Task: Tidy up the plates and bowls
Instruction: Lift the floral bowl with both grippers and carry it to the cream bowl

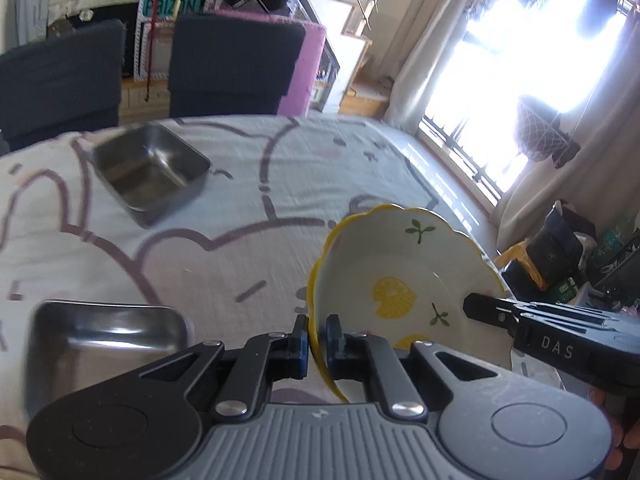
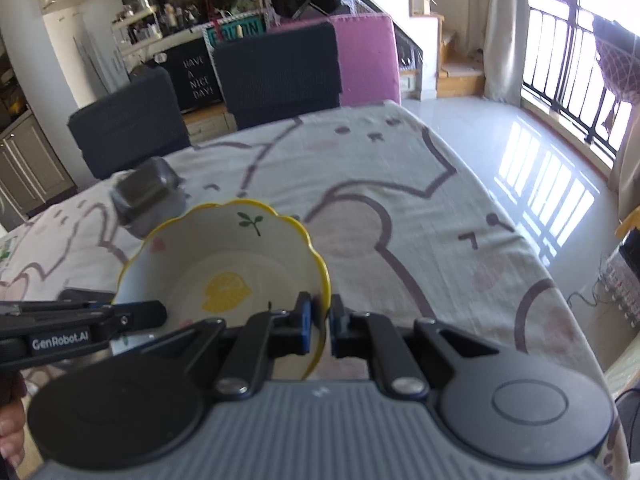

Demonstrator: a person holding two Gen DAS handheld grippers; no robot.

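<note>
Left wrist view: left gripper (image 1: 317, 340) clenched on left rim of scalloped lemon-print bowl (image 1: 404, 276), lifted above tablecloth (image 1: 240, 208); two steel trays (image 1: 150, 170) behind

Right wrist view: right gripper (image 2: 320, 322) clamped on opposite rim

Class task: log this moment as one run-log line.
left tool: shut on bowl rim | right tool: shut on bowl rim | bowl: tilted | trays: on table
</note>
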